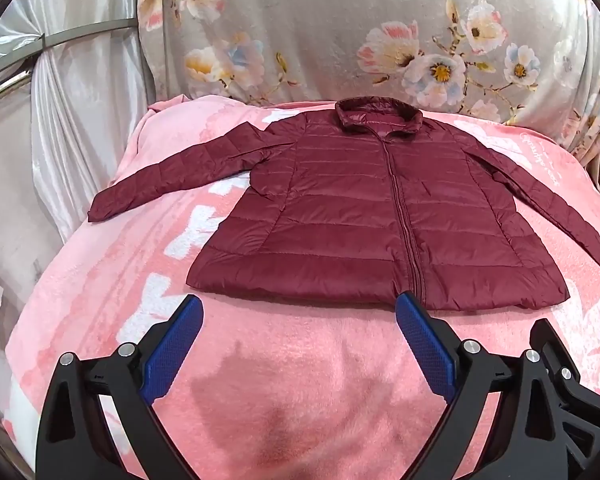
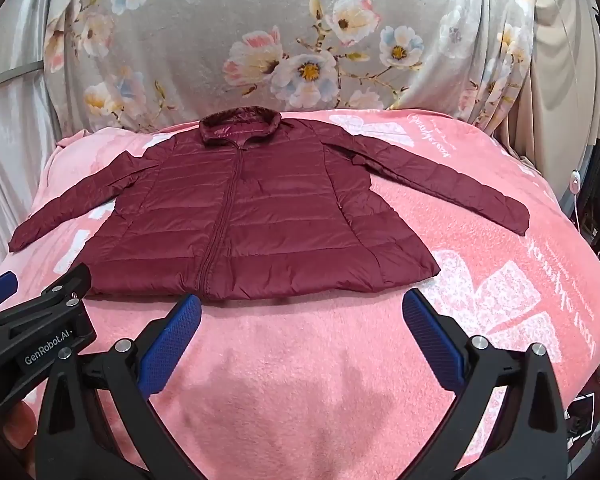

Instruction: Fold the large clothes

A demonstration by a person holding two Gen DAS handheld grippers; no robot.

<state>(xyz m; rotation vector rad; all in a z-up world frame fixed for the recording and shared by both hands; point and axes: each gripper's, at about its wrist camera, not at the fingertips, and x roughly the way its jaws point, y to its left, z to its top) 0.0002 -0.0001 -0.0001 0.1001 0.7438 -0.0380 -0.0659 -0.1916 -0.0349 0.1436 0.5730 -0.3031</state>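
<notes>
A dark red quilted jacket (image 1: 364,216) lies flat, zipped, front up on a pink blanket (image 1: 284,360), collar at the far side, both sleeves spread outward. It also shows in the right wrist view (image 2: 244,220). My left gripper (image 1: 300,308) is open and empty, hovering just in front of the jacket's hem. My right gripper (image 2: 302,306) is open and empty, also just in front of the hem, to the right of the left one. The right gripper's body shows at the lower right of the left wrist view (image 1: 560,368).
A grey floral sheet (image 2: 300,40) hangs behind the blanket. White satin curtains (image 1: 80,100) hang at the left. The blanket (image 2: 500,300) drops away at the left and right edges. A white cable with a switch (image 2: 576,184) hangs at the far right.
</notes>
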